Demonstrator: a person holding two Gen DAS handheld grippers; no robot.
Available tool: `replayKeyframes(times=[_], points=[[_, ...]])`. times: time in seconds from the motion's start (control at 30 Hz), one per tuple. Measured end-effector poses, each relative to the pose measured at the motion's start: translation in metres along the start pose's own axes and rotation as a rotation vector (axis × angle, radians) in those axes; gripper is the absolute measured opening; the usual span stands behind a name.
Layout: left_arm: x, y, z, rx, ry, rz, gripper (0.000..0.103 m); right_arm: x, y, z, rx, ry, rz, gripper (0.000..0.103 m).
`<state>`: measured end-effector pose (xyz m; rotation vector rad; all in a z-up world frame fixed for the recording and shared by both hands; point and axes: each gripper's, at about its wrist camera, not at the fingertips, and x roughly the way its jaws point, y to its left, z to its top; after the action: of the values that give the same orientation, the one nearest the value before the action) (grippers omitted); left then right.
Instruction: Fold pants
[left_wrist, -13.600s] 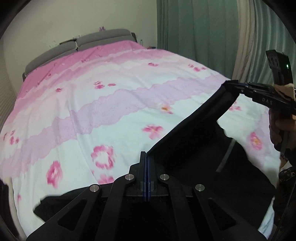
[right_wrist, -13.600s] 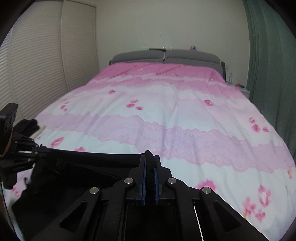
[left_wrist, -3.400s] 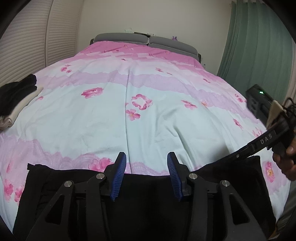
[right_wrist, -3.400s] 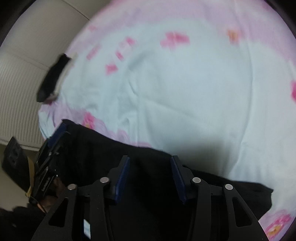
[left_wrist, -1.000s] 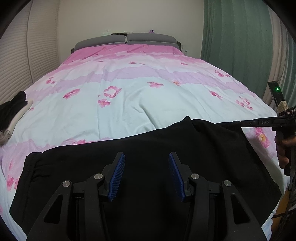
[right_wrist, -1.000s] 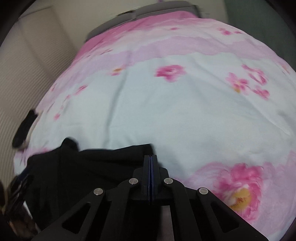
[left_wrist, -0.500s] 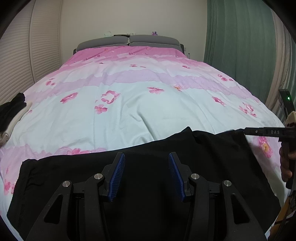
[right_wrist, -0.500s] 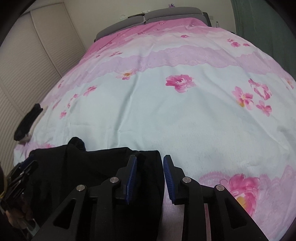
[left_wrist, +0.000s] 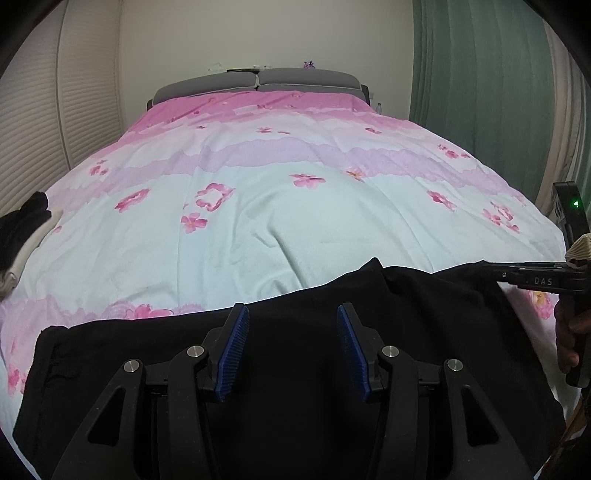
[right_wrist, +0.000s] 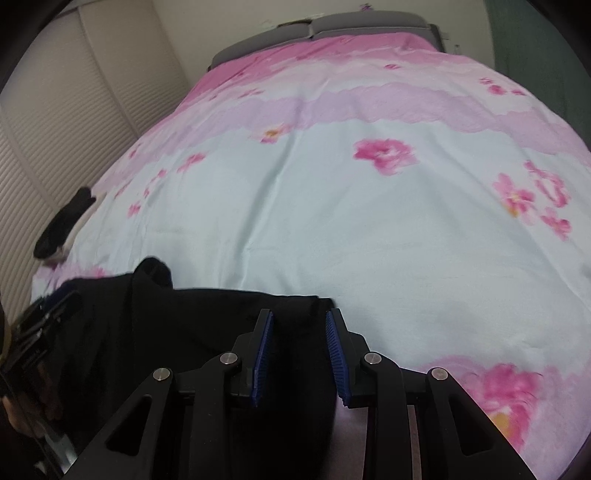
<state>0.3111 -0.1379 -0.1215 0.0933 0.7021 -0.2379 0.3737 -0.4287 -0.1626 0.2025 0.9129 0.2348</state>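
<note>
The black pants (left_wrist: 295, 369) lie flat at the near edge of the bed (left_wrist: 295, 206), on its pink flowered cover, their long axis running across the bed from side to side. The left tool (left_wrist: 291, 347) hangs over the middle of the cloth with its jaws spread wide and nothing between them. The right tool (right_wrist: 299, 347) sits over the right end of the pants, jaws parted, the dark fabric edge lying between the blue pads without being pinched. A dark bundle of clothes (left_wrist: 22, 225) rests at the bed's left edge.
</note>
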Motion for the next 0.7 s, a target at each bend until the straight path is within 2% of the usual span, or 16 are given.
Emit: replayKeyframes(times=[0.03, 0.07, 0.3, 0.43, 0.5, 0.53, 0.57, 0.6, 0.63, 0.7], points=[[0.000, -0.001, 0.000, 0.002, 0.001, 0.001, 0.049, 0.001, 0.002, 0.000, -0.010, -0.009, -0.003, 0.011], [0.000, -0.001, 0.000, 0.003, 0.002, 0.001, 0.049, 0.000, 0.003, -0.001, -0.016, -0.018, 0.004, 0.007], [0.001, -0.007, 0.001, 0.021, -0.001, 0.002, 0.049, -0.028, -0.014, -0.009, 0.091, -0.113, -0.026, 0.004], [0.000, -0.009, 0.001, 0.019, 0.002, 0.005, 0.049, -0.014, -0.013, -0.010, 0.080, -0.057, -0.077, 0.004], [-0.004, -0.010, 0.000, 0.023, -0.004, 0.008, 0.049, -0.004, -0.016, -0.012, 0.089, -0.023, -0.068, 0.005], [-0.006, -0.011, 0.000, 0.024, -0.005, 0.008, 0.049, -0.003, -0.016, -0.012, 0.093, -0.018, -0.070, 0.012], [-0.009, -0.011, 0.000, 0.024, -0.007, 0.006, 0.049, -0.007, -0.015, -0.012, 0.096, -0.027, -0.073, 0.024], [-0.012, -0.011, 0.000, 0.025, -0.012, 0.004, 0.049, -0.014, -0.015, -0.014, 0.097, -0.043, -0.081, 0.030], [-0.014, -0.011, -0.001, 0.026, -0.016, 0.004, 0.049, -0.023, -0.014, -0.016, 0.098, -0.064, -0.085, 0.041], [-0.022, -0.012, -0.003, 0.021, -0.022, -0.002, 0.049, -0.044, -0.015, -0.022, 0.116, -0.100, -0.088, 0.044]])
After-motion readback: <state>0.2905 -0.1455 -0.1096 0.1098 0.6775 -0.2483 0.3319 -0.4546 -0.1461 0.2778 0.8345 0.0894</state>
